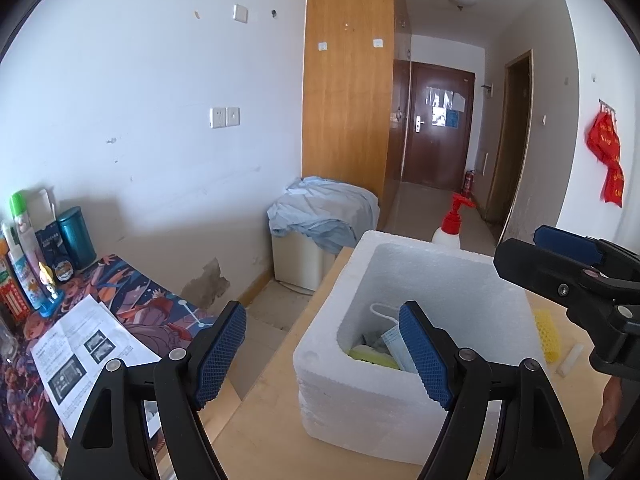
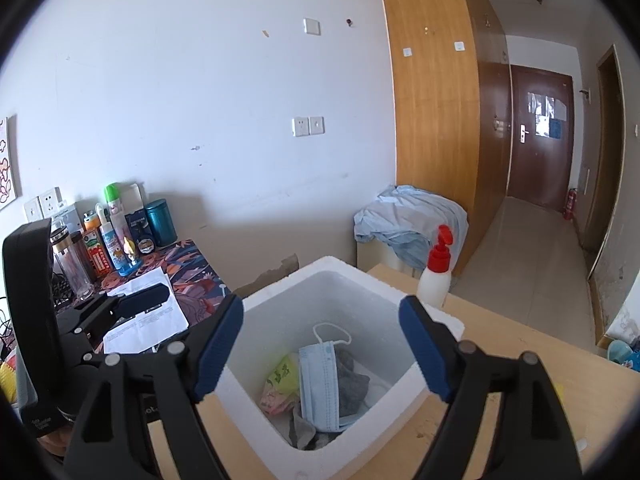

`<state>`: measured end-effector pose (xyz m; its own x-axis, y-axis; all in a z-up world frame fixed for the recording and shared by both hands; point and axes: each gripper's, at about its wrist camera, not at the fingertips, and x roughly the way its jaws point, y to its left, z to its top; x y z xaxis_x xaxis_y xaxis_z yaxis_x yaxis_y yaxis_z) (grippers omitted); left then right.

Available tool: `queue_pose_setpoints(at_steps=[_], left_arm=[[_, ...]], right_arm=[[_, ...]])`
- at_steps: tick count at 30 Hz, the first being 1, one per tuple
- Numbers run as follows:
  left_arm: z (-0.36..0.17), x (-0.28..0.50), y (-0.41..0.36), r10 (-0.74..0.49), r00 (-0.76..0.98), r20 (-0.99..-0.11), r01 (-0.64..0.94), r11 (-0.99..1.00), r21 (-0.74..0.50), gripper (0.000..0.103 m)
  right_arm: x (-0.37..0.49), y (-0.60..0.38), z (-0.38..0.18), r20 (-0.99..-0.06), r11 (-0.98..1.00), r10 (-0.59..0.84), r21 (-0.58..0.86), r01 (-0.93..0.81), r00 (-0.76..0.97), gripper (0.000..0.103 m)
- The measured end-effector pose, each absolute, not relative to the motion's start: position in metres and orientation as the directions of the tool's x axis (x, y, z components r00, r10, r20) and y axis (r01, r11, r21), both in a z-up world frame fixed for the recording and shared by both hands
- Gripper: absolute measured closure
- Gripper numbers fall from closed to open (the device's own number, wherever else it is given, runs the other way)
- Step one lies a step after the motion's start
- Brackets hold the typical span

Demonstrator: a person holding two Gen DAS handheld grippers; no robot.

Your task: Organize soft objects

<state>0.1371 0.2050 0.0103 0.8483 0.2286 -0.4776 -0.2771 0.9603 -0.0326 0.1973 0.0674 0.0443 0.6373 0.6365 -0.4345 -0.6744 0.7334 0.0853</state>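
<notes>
right gripper (image 2: pixel 320 344) over foam box (image 2: pixel 436 316) | fingers apart, empty | left gripper (image 1: pixel 322 354) fingers apart, empty

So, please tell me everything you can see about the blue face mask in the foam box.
The face mask is a pale blue pleated disposable one with a white ear loop at its upper end. It lies unfolded inside the white foam box, on top of a grey cloth and beside a yellow-pink packet. Neither tool touches it.
</notes>
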Motion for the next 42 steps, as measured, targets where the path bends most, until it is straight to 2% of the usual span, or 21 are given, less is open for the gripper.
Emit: queue_pose_setpoints(at_steps=[16, 19, 27, 42], left_arm=[[0.029, 0.107, 0.173, 0.191, 0.877, -0.442, -0.229, 0.973, -0.035, 0.023], [0.033, 0.095, 0.166, 0.199, 0.881, -0.429, -0.235, 0.971, -0.032, 0.013], [0.042, 0.060, 0.140, 0.175, 0.904, -0.390, -0.203, 0.979, -0.031, 0.005], [0.042, 0.013, 0.081, 0.071, 0.933, -0.353, -0.083, 0.996, -0.016, 0.000]], right_arm=[[0.162, 0.023, 0.054, -0.418, 0.771, 0.602, 0.083, -0.631, 0.681, 0.019], [0.147, 0.008, 0.057, -0.405, 0.777, 0.598, 0.082, -0.624, 0.692, 0.016], [0.098, -0.034, 0.060, -0.348, 0.813, 0.563, 0.069, -0.578, 0.750, 0.000], [0.052, -0.091, 0.044, -0.324, 0.876, 0.479, 0.118, -0.467, 0.816, 0.000]])
